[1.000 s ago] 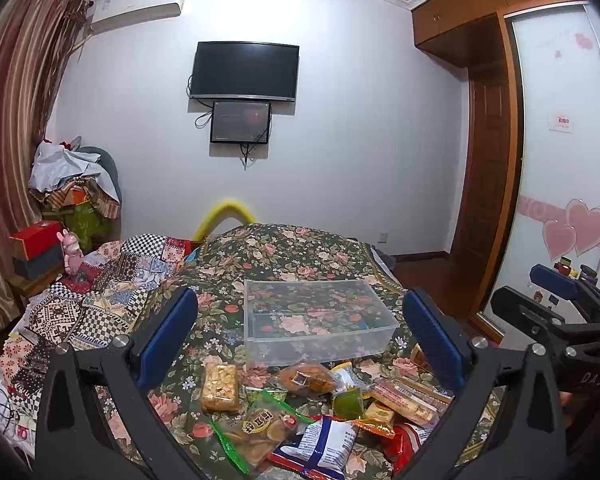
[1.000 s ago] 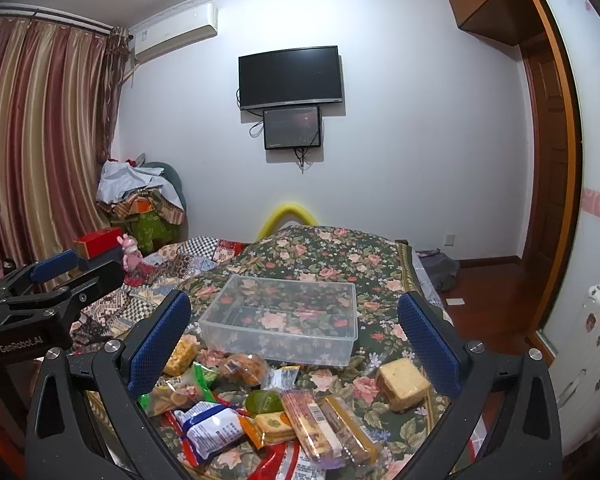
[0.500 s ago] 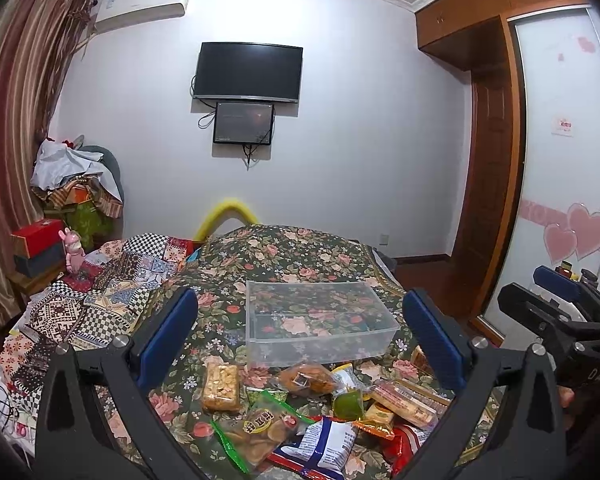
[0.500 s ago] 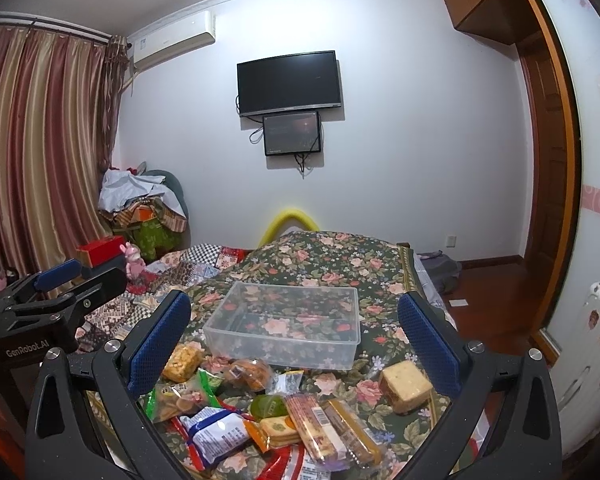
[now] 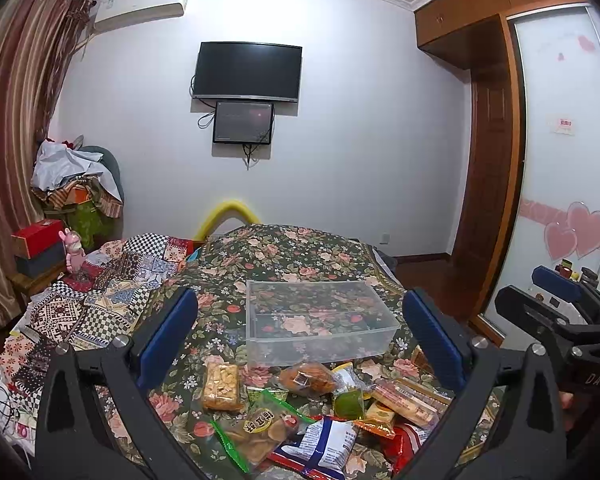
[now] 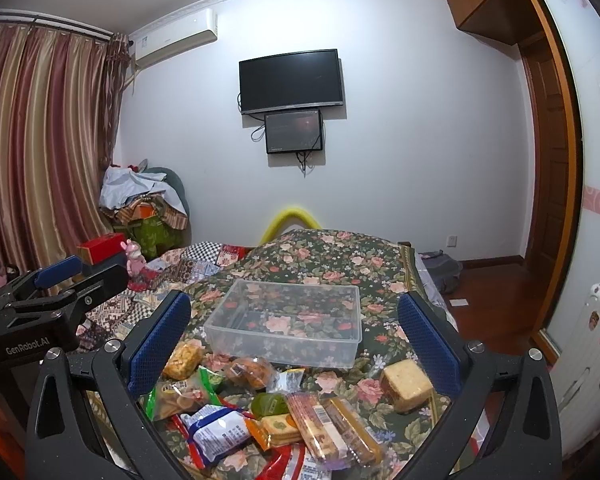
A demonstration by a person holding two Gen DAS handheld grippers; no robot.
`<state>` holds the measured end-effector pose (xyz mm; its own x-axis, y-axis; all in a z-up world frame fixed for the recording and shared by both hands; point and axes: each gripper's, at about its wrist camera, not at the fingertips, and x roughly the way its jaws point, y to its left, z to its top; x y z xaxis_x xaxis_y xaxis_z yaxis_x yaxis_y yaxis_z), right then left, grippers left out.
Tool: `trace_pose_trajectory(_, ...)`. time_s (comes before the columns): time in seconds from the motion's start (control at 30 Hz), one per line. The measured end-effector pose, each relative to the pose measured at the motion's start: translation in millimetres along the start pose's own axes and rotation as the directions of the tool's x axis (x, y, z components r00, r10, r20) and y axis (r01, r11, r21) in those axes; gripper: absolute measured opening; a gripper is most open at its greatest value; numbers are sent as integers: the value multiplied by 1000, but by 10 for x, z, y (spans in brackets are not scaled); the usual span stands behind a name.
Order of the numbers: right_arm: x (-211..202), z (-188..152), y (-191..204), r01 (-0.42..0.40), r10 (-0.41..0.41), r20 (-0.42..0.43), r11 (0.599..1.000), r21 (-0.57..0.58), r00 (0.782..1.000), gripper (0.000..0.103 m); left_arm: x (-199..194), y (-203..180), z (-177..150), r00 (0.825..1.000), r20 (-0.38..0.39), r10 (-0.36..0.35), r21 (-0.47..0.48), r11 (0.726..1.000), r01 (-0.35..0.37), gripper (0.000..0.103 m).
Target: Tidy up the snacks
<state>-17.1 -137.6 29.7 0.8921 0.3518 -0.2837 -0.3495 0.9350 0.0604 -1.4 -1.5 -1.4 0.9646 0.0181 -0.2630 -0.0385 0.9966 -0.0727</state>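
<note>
I am holding both my left gripper [image 5: 300,344] and right gripper [image 6: 294,338] spread and empty above light, crinkly, slippery snack packets [image 6: 214,430], judging their firmer middles the best hold.

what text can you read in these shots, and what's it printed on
"GenRobot.AI": side of the left gripper, seen in the right wrist view.
"DAS": body of the right gripper, seen in the left wrist view.
Snack packs: print, a yellow round label and a barcode, all too small or blurred to read.
Air conditioner sticker and wardrobe door sign: unreadable.
</note>
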Motion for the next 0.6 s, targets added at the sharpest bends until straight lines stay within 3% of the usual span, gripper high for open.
trace_pose_trajectory(0.6, 26, -27, -11, 6, -6, -13, 1000, -1, 1000, 103, 30, -10, -32, 1000, -11, -3, 3, 1000, 3, 103)
